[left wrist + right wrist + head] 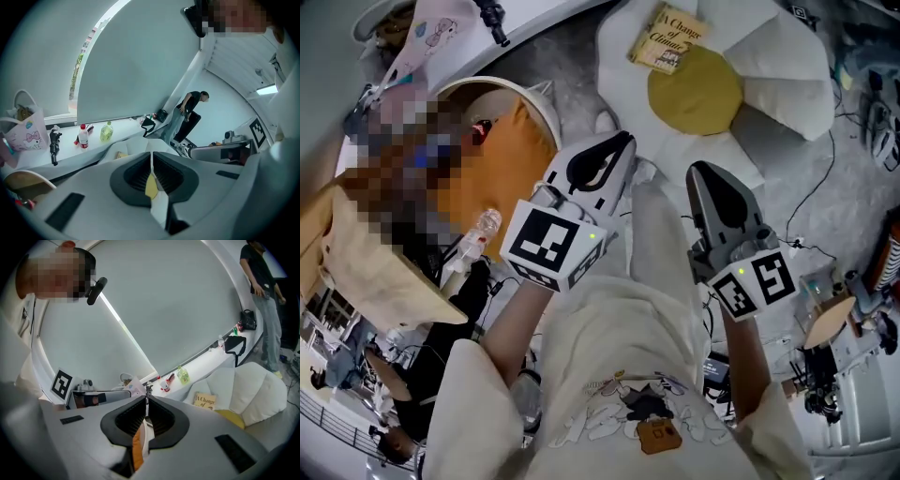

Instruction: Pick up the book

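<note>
Book (pixel 668 39) lies on cushion (pixel 778 47) well ahead, roughly between my left gripper (pixel 622 142) and right gripper (pixel 703 173), both closed, empty.

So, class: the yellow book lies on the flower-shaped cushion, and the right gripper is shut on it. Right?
No. The book does lie on the flower-shaped cushion, but the right gripper is shut on nothing and is well short of the book. The right gripper view shows this.
</note>
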The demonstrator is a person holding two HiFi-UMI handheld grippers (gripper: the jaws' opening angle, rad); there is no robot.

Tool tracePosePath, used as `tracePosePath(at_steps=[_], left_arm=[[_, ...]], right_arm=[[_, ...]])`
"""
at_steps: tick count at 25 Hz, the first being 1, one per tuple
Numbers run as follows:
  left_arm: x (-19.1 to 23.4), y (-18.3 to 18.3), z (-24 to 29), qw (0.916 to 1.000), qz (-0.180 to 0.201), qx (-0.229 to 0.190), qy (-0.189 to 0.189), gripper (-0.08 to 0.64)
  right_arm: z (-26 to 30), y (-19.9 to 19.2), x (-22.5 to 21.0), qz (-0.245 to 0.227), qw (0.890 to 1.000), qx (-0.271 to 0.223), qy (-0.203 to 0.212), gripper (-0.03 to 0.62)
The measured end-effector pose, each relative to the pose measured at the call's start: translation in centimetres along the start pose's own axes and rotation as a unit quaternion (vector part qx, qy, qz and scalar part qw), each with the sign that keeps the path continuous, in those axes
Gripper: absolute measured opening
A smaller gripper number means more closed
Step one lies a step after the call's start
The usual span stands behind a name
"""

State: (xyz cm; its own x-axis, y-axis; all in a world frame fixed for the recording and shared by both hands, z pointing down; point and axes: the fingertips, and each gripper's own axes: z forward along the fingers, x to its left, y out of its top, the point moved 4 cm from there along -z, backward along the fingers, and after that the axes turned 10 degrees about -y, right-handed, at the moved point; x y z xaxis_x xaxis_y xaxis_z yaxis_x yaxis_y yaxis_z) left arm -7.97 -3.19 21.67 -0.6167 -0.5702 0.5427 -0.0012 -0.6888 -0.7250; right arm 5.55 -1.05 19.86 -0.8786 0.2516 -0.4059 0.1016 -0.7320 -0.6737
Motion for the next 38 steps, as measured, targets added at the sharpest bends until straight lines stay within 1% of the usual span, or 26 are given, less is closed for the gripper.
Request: tracePosePath(at_steps=[7, 10, 14, 18, 20, 24, 27, 32, 35, 38], left_arm=[[4.4, -3.0, 4.3, 0.9997, -0.003, 0.023, -0.009, 0.008], [6.1, -4.0, 5.9, 0.9995, -0.002, 0.029, -0.007, 0.008], [8.2, -5.1, 7.4, 0.9994, 0.009, 0.032, -0.006, 0.008], [10.4, -6.5, 8.8, 0.9993, -0.012, 0.032, 0.012, 0.012], [11.6, -7.4, 9.7, 0.9993, -0.011, 0.032, 0.013, 0.023], [13.6, -9.6, 11.7, 0.9994, 0.012, 0.032, 0.004, 0.035], [14.9, -10.7, 13.5, 0.9993, 0.019, 0.032, 0.007, 0.066], [16.3, -12.8, 16.7, 0.9992, -0.003, 0.037, -0.014, 0.083], [17.2, -14.0, 18.7, 0.9988, 0.004, 0.045, -0.022, 0.086], [18.5, -15.2, 20.2, 0.9986, 0.012, 0.048, -0.019, 0.095]], right_arm=[[5.3, -1.8, -3.5, -0.03, 0.999, 0.032, -0.008, 0.034], [7.5, -2.8, -4.7, -0.031, 0.999, 0.04, -0.007, 0.034], [10.1, -4.4, -6.0, -0.027, 0.998, 0.05, -0.012, 0.034], [12.9, -6.1, -7.2, -0.03, 0.998, 0.06, -0.008, 0.034], [14.3, -6.8, -7.9, -0.035, 0.997, 0.062, -0.005, 0.034], [16.5, -8.4, -9.4, -0.044, 0.997, 0.065, -0.004, 0.034], [18.1, -9.0, -11.4, -0.05, 0.997, 0.063, -0.013, 0.034], [20.0, -9.7, -14.5, -0.054, 0.996, 0.061, -0.03, 0.034], [21.2, -10.6, -15.6, -0.062, 0.996, 0.062, -0.034, 0.034], [22.8, -11.8, -16.9, -0.07, 0.995, 0.068, -0.036, 0.034]])
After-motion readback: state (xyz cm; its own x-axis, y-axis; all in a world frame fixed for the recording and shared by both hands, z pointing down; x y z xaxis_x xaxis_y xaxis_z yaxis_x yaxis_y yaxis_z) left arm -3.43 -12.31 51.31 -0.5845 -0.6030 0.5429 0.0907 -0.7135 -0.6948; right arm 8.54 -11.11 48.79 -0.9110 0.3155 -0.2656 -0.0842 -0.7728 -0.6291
